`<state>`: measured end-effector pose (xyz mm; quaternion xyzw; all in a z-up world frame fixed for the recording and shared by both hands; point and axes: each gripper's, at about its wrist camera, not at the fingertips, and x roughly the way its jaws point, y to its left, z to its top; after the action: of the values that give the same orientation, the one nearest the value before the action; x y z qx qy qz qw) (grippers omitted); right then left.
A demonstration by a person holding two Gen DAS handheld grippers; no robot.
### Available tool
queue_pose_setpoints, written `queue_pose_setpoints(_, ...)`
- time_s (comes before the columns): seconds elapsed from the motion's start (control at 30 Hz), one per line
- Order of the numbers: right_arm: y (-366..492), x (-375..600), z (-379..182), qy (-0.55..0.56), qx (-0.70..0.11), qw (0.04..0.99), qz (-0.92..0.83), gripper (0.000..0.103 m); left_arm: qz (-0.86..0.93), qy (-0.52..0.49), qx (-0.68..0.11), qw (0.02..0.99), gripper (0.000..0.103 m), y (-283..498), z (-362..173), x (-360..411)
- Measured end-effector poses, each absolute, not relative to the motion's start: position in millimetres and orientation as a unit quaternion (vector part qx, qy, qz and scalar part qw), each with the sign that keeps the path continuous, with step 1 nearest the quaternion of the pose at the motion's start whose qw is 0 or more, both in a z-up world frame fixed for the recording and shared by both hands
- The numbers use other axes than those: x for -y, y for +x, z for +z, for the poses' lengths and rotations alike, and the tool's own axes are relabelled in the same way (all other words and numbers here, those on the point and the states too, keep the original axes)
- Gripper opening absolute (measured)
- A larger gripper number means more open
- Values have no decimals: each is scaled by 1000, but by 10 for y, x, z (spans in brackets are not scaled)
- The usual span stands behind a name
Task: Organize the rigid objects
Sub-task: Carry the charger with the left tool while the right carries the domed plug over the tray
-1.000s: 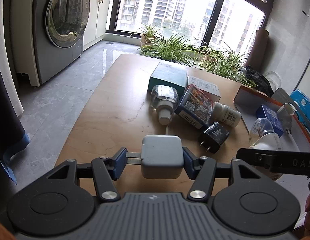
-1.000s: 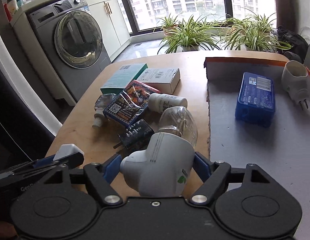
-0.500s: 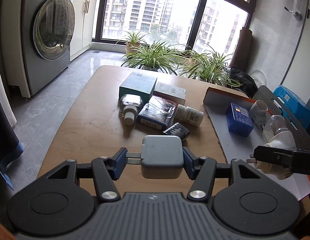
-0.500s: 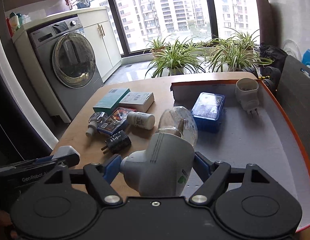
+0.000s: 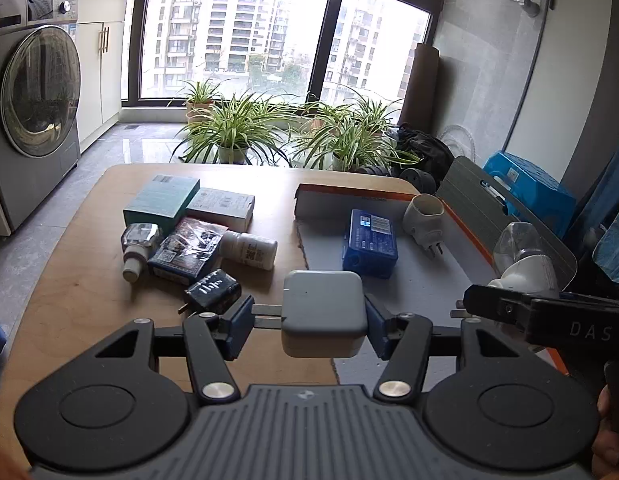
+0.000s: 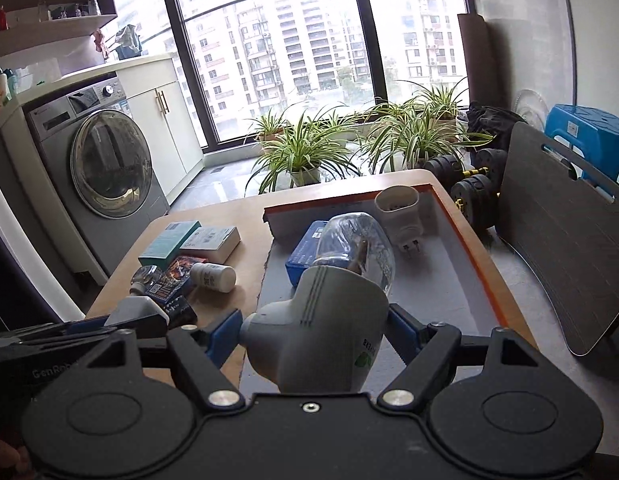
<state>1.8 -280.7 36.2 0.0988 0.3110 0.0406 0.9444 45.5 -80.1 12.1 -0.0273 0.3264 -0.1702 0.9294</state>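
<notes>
Home laundry balcony in a high-rise flat: front-loading washing machine (image 5: 35, 120) built in beside white cupboards (image 5: 99, 80), tall windows (image 5: 237, 28) facing apartment towers (image 6: 293, 48), potted spider plants (image 5: 233, 132) on a tiled floor (image 5: 25, 248), wooden table (image 5: 89, 292), shelf of bottles (image 6: 49, 12).

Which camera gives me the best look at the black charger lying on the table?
The left wrist view. There the black charger lies in full sight on the wooden table, its prongs showing, just beyond the left tool. In the right wrist view only a dark corner shows behind that tool.
</notes>
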Motion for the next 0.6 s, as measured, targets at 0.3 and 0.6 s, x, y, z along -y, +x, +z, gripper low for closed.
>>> queue_pose_setpoints(0.3, -44, 3094, 409, 105, -298, 949, 16, 92, -200, -22, -318, 927, 59, 521, 201, 1215)
queue_pose_setpoints(0.6, -42, 3230, 388, 109, -299, 948, 12, 92, -204, -21, -326, 923, 59, 477, 162, 1350)
